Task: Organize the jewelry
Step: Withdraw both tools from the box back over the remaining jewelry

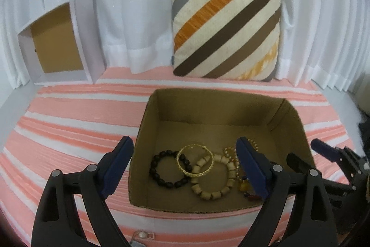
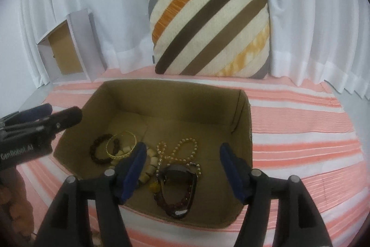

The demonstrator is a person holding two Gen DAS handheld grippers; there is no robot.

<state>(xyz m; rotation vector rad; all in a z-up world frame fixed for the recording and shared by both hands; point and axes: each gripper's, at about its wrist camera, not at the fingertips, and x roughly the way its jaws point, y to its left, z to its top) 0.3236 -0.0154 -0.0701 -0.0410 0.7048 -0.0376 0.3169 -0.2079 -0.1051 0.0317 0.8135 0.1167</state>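
Observation:
An open brown cardboard box [image 1: 231,105] [image 2: 175,96] sits on the striped cloth and holds the jewelry. Inside lie a dark bead bracelet [image 1: 159,171] [image 2: 98,149], a gold bangle [image 1: 196,160] [image 2: 122,146], a tan wooden bead bracelet [image 1: 215,179], a pearl necklace [image 2: 185,148], a black watch [image 2: 179,171] and a dark red bead bracelet [image 2: 172,203]. My left gripper [image 1: 185,149] is open and empty, above the box's near left part. My right gripper [image 2: 183,151] is open and empty, above the watch and necklace. The right gripper also shows at the right edge of the left wrist view [image 1: 307,152].
A striped cushion [image 1: 225,27] [image 2: 209,22] leans on the white curtain behind the box. A white box with a brown inside [image 1: 57,43] [image 2: 69,48] stands on its side at the back left. The pink and white striped cloth [image 1: 69,126] [image 2: 300,131] covers the surface.

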